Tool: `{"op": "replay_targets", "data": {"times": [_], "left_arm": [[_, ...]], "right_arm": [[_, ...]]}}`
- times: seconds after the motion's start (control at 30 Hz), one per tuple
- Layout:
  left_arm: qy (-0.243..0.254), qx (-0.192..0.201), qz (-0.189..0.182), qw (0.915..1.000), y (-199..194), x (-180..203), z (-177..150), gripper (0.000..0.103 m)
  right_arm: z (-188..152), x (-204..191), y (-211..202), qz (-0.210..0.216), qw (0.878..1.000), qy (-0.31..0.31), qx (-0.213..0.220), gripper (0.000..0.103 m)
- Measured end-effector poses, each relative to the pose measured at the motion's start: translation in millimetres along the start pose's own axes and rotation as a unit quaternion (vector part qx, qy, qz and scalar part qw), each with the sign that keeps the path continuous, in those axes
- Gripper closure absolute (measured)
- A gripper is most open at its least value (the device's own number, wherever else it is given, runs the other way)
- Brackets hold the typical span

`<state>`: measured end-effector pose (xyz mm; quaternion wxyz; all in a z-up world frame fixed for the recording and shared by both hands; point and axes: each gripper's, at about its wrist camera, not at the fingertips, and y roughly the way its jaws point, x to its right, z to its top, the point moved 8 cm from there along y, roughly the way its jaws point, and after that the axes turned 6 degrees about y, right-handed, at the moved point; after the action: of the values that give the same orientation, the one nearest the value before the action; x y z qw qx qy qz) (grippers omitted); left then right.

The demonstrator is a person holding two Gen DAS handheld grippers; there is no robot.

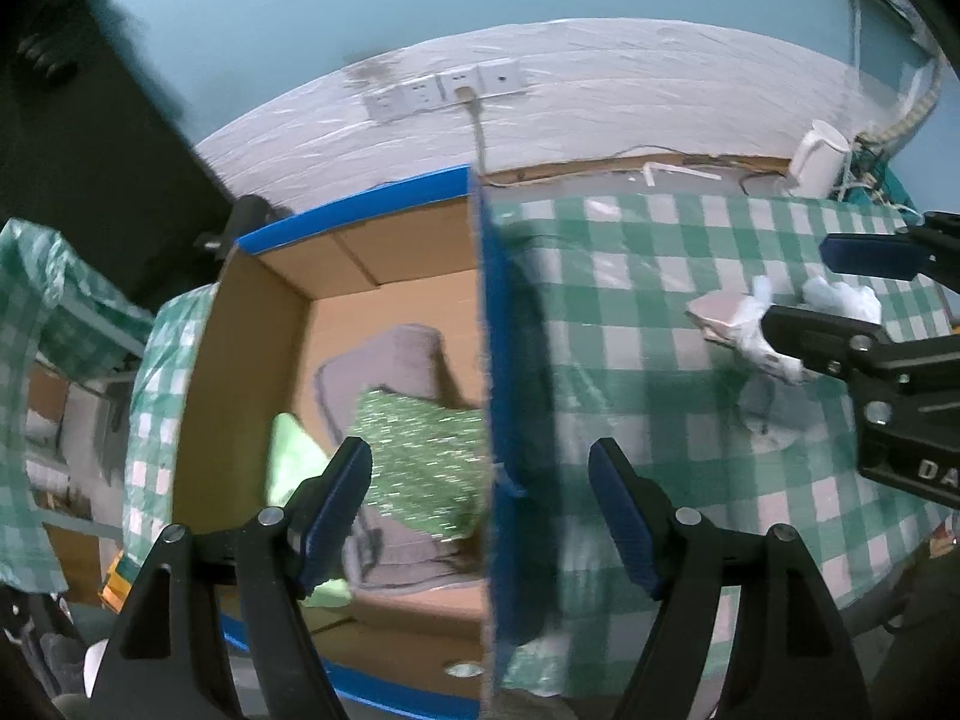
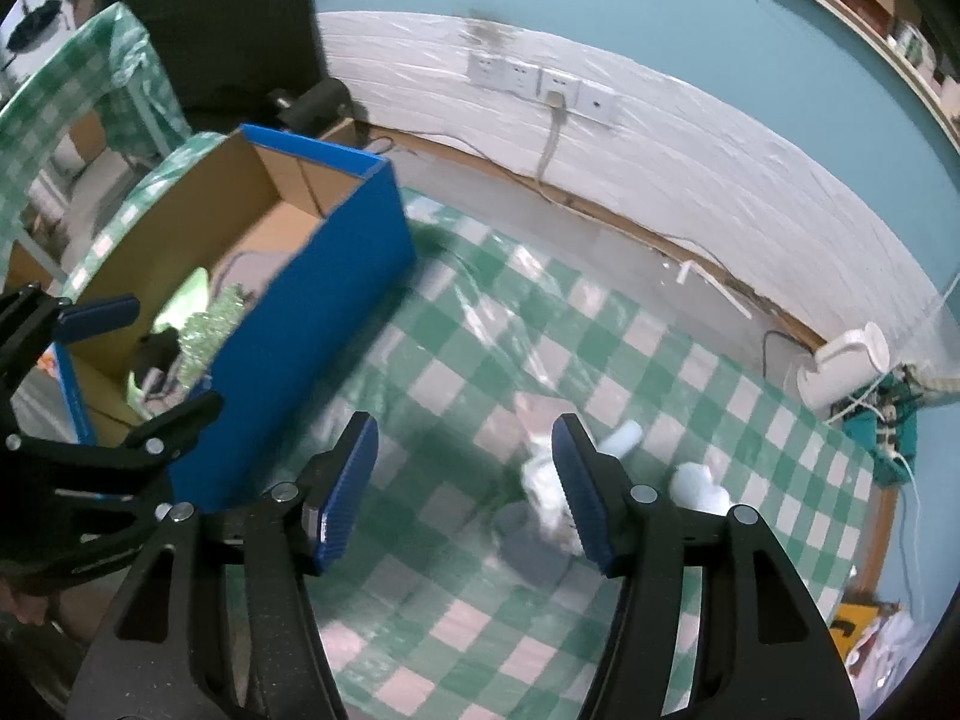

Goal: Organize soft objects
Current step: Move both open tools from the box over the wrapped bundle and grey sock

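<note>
A blue cardboard box (image 1: 489,360) (image 2: 336,276) stands on the green checked tablecloth (image 1: 660,312) (image 2: 456,372). Inside lie a grey cloth (image 1: 396,360), a green sparkly cloth (image 1: 420,456) (image 2: 210,324) and a light green soft item (image 1: 288,456) (image 2: 186,306). My left gripper (image 1: 480,510) (image 2: 138,354) is open and empty over the box's right wall. A pile of soft things lies on the table: a pink piece (image 1: 717,312) (image 2: 534,414), white pieces (image 1: 762,342) (image 2: 543,480) and pale blue pieces (image 1: 840,294) (image 2: 699,483). My right gripper (image 2: 465,480) (image 1: 834,294) is open, just left of the pile.
A white kettle (image 1: 819,156) (image 2: 846,366) stands at the table's far right corner with cables beside it. A wall socket strip (image 1: 444,90) (image 2: 540,81) with a plugged cord sits on the white wall behind. Another checked-cloth table (image 1: 36,312) (image 2: 72,96) stands to the left.
</note>
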<state>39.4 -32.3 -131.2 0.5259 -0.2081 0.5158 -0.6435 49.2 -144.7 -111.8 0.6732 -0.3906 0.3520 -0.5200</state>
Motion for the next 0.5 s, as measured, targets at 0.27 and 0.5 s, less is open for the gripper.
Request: {"op": "replay_targets", "data": {"times": [0.27, 0.5], "left_arm": [[0.027, -0.013, -0.015, 0.9994, 15, 38, 9, 0.026], [0.039, -0.036, -0.023, 0.9983, 38, 62, 13, 0.026]], "right_arm": [[-17, 40, 18, -0.015, 0.999, 0.028, -0.025, 0.042], [-26, 56, 37, -0.018, 0.998, 0.035, -0.040, 0.040]]}}
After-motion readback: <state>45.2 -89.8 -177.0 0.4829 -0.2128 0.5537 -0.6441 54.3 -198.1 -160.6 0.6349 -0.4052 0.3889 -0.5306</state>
